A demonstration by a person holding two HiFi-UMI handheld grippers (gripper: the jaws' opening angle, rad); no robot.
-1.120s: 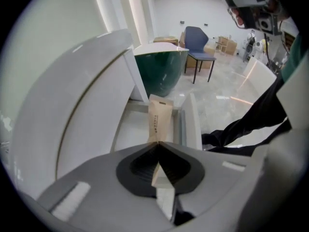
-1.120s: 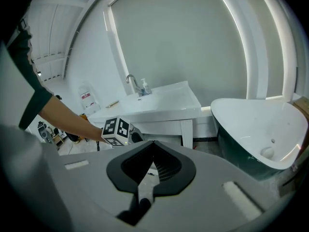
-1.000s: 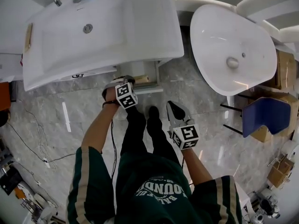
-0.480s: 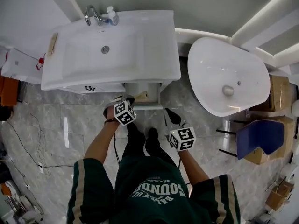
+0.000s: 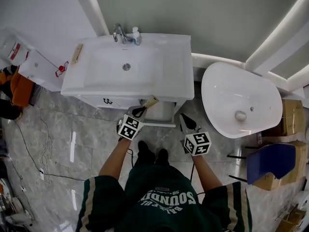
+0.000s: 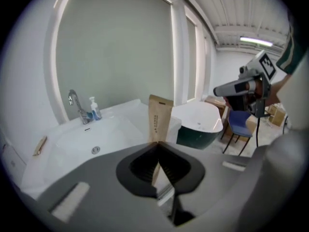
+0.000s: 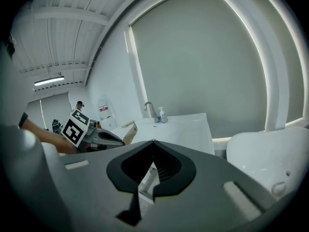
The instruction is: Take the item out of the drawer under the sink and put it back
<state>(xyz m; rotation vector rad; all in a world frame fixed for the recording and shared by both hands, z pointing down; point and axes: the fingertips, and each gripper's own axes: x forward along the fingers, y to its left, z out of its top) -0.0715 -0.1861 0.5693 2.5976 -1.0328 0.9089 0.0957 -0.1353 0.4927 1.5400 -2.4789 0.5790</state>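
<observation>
Head view: a person stands on the marble floor [image 5: 58, 144] facing a white sink [image 5: 154, 66], with a gripper in each hand.

Left gripper [image 5: 140, 111]: fingers clenched on a tan paper packet [image 5: 151, 101]. The grip is at the packet's lower end, and the rest sticks out past the fingertips toward the sink's front edge. In the left gripper view the packet stands nearly upright with a slight tilt. There is dark print down its face, too small to read. The packet is out of the drawer [image 5: 163, 114] and held in the air in front of the sink.

Drawer: open, under the right half of the sink, with its front pulled out toward the person's feet. What is inside cannot be made out.

Right gripper [image 5: 186, 121]: fingers closed tip to tip, nothing between them. In the head view it sits just right of the open drawer, well apart from the left gripper. The right gripper view looks across at the left gripper and the packet, with the sink behind them.

Surroundings: a faucet [image 5: 119, 33] and a pump bottle [image 5: 136, 33] stand at the sink's back edge. A white bathtub [image 5: 241, 100] is to the right, with a blue chair [image 5: 270, 161] and cardboard boxes [image 5: 293, 117] beyond it.
</observation>
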